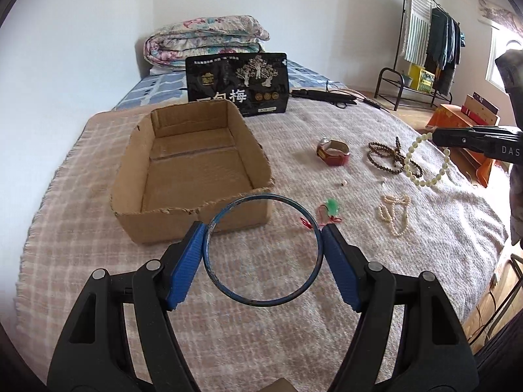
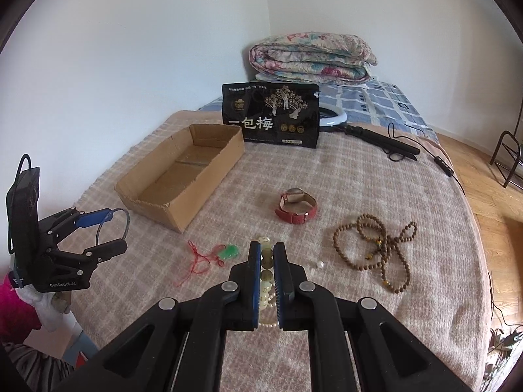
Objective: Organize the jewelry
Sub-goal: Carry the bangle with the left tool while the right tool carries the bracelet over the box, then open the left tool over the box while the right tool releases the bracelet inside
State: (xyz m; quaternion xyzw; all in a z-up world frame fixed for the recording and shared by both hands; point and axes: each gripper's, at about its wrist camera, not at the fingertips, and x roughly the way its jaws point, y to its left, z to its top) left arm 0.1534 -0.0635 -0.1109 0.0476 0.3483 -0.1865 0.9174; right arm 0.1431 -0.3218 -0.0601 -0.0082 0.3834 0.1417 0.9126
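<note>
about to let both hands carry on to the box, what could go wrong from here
1. The left gripper holds the blue bangle only by its thin rim; it could twist or pop out.
2. The pale bead bracelet dangles from the shut right gripper and might swing or catch on the brown bead string below.
3. The cardboard box has low, ragged walls that a dangling piece could snag.

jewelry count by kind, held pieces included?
Bangles: 1, blue bangle in the left gripper
Bead strands: 3, pale bead bracelet in the right gripper, brown bead strand, pearl strand
Watches: 1, red-strap watch
Pendants: 1, green pendant on red cord
Loose pearls: 2
Total: 8
</note>
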